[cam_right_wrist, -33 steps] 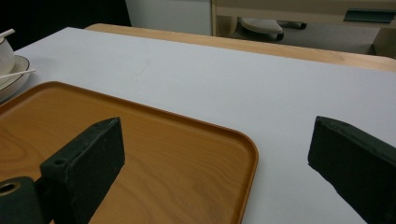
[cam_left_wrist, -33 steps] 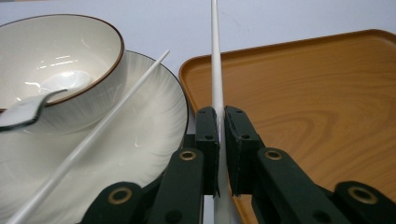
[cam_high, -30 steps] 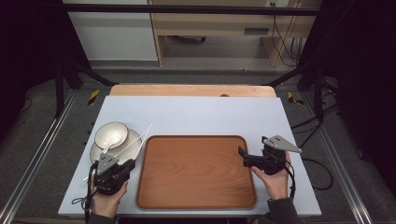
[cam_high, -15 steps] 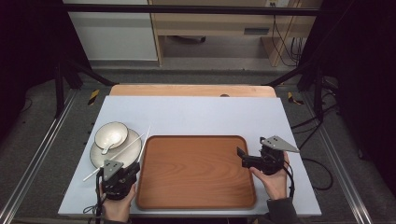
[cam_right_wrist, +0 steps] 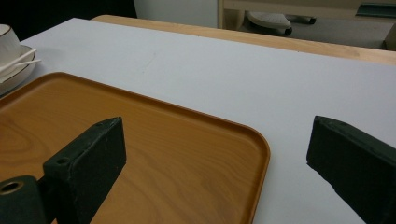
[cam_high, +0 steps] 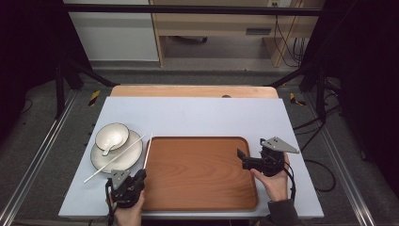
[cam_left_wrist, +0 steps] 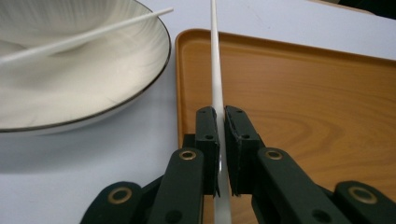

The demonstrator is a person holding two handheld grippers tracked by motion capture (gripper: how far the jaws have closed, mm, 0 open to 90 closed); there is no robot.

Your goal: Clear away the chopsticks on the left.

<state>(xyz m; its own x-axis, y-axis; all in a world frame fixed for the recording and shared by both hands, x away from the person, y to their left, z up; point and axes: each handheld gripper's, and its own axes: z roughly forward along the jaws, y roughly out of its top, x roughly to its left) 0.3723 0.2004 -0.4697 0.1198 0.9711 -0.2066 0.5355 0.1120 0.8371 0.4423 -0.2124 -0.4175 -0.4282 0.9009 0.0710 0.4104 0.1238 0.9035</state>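
My left gripper (cam_high: 133,178) (cam_left_wrist: 220,112) is near the table's front edge, at the left side of the wooden tray (cam_high: 197,172) (cam_left_wrist: 303,102). It is shut on a white chopstick (cam_high: 147,150) (cam_left_wrist: 215,70). The stick points away from me along the tray's left rim. A second chopstick (cam_high: 113,160) (cam_left_wrist: 84,35) lies slanted across the white plate (cam_high: 101,160) (cam_left_wrist: 70,84). That plate also carries a small bowl (cam_high: 112,135) with a spoon (cam_high: 109,146). My right gripper (cam_high: 243,159) (cam_right_wrist: 217,135) stands open over the tray's right edge (cam_right_wrist: 140,140), nothing between its jaws.
The tray lies on a pale table top (cam_high: 197,117) with a wooden strip (cam_high: 193,91) along its far edge. In the right gripper view the plate (cam_right_wrist: 14,70) and bowl (cam_right_wrist: 7,39) sit at the far left. Dark frame posts flank the table.
My left gripper has moved right and toward the front edge, bringing one chopstick off the plate to the tray's left rim. The right gripper has stayed still.
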